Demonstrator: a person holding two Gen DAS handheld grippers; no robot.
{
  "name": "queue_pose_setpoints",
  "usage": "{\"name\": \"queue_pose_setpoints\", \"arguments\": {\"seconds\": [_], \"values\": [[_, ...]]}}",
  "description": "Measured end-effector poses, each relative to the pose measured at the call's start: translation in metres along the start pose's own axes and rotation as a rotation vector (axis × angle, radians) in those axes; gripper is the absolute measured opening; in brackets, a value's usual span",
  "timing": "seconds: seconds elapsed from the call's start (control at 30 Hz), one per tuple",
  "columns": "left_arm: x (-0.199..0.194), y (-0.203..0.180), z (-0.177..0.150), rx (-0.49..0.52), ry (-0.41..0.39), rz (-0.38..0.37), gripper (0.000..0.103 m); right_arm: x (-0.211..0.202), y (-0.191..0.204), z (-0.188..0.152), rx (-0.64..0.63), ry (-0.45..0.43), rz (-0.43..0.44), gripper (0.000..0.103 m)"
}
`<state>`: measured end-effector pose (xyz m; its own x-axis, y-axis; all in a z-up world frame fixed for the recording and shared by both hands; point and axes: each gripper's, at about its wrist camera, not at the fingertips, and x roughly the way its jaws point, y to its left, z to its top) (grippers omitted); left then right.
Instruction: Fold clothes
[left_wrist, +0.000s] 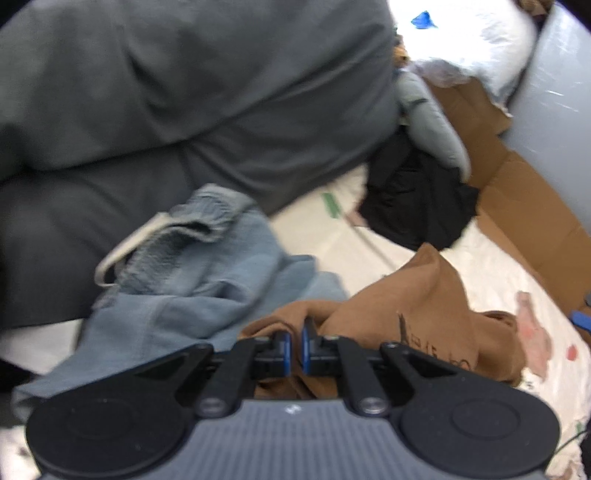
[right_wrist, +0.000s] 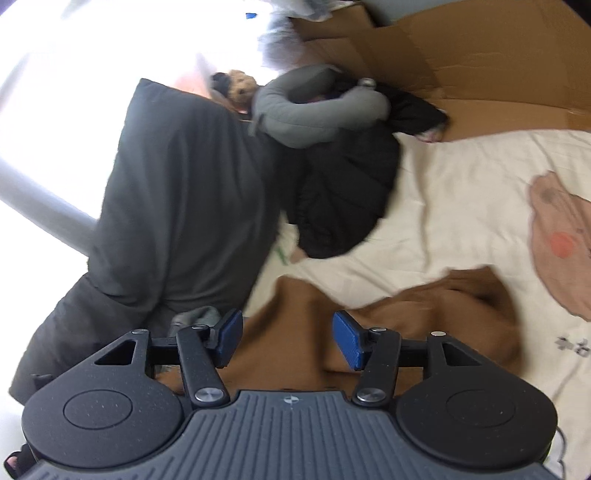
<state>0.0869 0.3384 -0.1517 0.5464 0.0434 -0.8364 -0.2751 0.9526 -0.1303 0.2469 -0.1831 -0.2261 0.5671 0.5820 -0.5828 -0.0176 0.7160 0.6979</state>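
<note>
A brown garment with dark print lies crumpled on a cream bed sheet. My left gripper is shut on a fold of the brown garment at its near edge. A light blue garment lies rumpled to its left. In the right wrist view the brown garment spreads across the sheet. My right gripper is open just above the brown cloth, with the fabric showing between the jaws.
A big dark grey pillow or duvet lies behind the clothes, also in the right wrist view. A black garment, a grey neck pillow and flattened cardboard lie farther back. A teddy bear sits behind.
</note>
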Motion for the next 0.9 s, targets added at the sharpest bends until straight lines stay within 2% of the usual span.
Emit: {"name": "queue_pose_setpoints", "arguments": {"seconds": [0.2,0.5,0.67,0.9], "values": [[-0.001,0.015,-0.002,-0.018,0.057,0.065,0.01,-0.005,-0.034,-0.013,0.018,0.014,-0.101,0.061],[-0.019,0.004,0.007,0.034,0.06,0.111,0.014,-0.004,-0.072,-0.015,-0.023,0.011,-0.194,0.061],[-0.036,0.0,0.017,0.054,-0.012,0.183,0.034,0.013,-0.084,-0.001,-0.114,0.047,-0.226,0.061],[-0.015,-0.025,0.029,0.056,-0.01,0.093,0.035,0.04,-0.081,0.02,-0.293,0.104,-0.233,0.061]]}}
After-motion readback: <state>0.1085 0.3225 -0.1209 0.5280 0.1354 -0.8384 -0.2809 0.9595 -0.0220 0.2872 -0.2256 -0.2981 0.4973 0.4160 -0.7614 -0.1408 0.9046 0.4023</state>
